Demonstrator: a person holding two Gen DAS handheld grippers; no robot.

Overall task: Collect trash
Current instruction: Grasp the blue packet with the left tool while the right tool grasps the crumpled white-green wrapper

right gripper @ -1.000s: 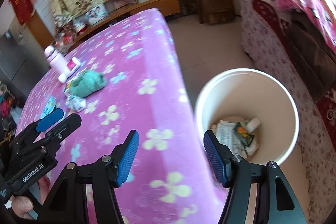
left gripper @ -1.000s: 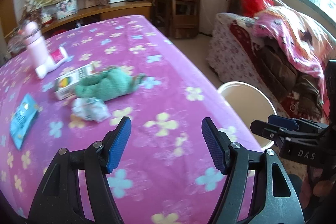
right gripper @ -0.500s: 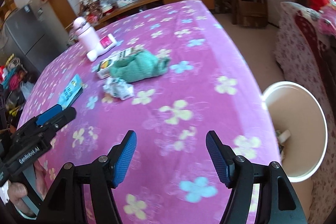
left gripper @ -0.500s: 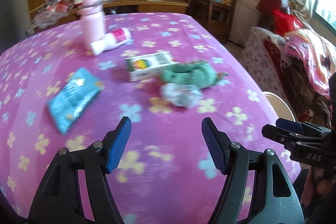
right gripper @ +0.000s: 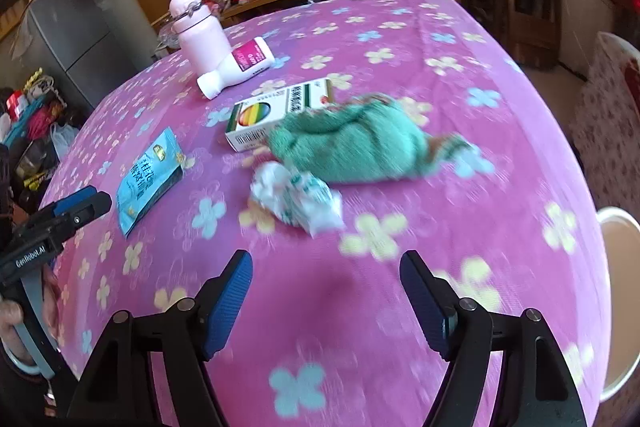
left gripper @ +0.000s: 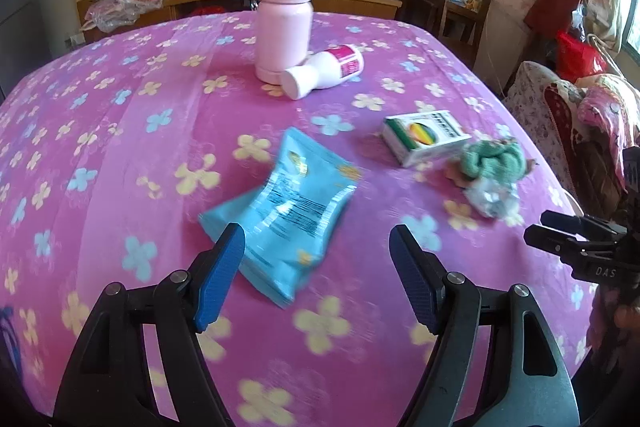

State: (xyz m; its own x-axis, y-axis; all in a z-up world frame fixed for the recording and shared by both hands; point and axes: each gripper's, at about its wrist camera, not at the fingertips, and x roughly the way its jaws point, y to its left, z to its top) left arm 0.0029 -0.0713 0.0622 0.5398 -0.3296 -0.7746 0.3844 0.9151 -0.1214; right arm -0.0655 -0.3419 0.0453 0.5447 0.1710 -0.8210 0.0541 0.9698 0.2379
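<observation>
1. Left gripper [left gripper: 316, 263]: jaws standing wide apart, holding nothing, hovering low over the worktop [left gripper: 120, 155] with the near end of the blue snack packet [left gripper: 288, 215] lying between and just ahead of its fingertips.
2. Right gripper [right gripper: 326, 295]: jaws likewise spread, carrying nothing, hanging above bare cloth near the worktop's front edge, with the crumpled white wrapper [right gripper: 298, 201] lying a little ahead of it.
3. Blue snack packet: lying flat toward the middle of the worktop, apart from the other items.
4. Crumpled white wrapper: sitting toward the worktop's right edge, touching or nearly touching the green cloth [right gripper: 360, 147]; contact is not resolving through the blur.
5. Green cloth: lying bunched against the white medicine box [right gripper: 276, 115].
6. Pink bottle [left gripper: 284, 19]: standing upright toward the far edge, with a small white bottle [left gripper: 324, 73] lying on its side against its base.
7. White bin [right gripper: 618, 303]: standing beyond the worktop's right edge, only its rim showing; contents not visible.
8. Step in hand, as judged: both grippers are approaching their separate pieces of trash, neither grasp yet made.
9. Next move, as judged: the left is needing to lower and close across the thin packet, probably at its raised edge; the right is needing to advance to the wrapper without snagging the cloth.
</observation>
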